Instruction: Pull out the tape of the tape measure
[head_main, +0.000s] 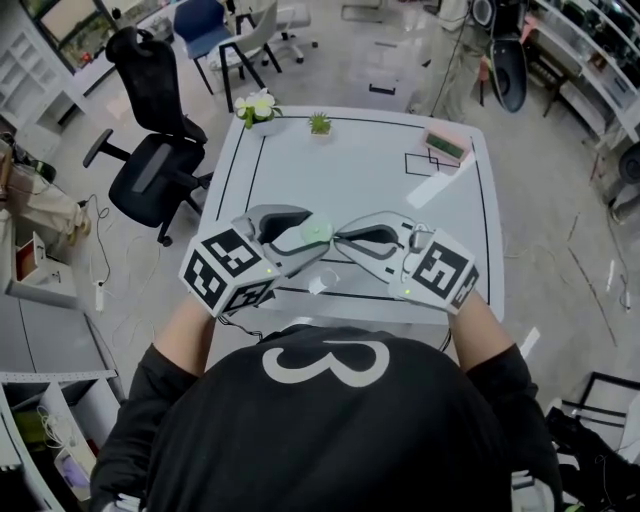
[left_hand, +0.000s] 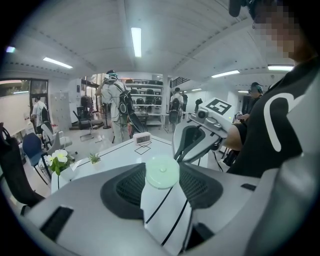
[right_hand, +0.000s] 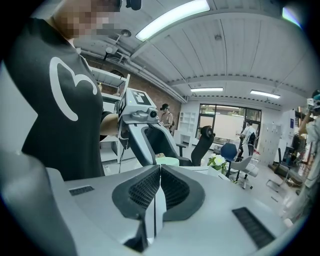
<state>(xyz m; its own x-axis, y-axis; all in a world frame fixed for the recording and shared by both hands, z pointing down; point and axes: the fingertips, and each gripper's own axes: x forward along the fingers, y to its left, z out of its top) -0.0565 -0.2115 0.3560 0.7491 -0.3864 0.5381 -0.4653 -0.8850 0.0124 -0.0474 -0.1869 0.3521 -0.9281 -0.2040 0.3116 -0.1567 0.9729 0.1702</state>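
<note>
Head view: both grippers sit over the table's (head_main: 350, 185) near edge, tips meeting mid-edge. Left gripper (head_main: 312, 240) is clamped on the tape measure (head_main: 317, 230), a pale green round case held off the surface between the pads. Right gripper (head_main: 340, 238) has its jaws pressed together, tips just beside the case; can't tell if any tape is pinched, none visible pulled out. Farther out, a small green plant (head_main: 319, 123) sits at the far edge, white flowers (head_main: 258, 108) at the far left corner and a small clock (head_main: 446, 146) near the far right corner.
</note>
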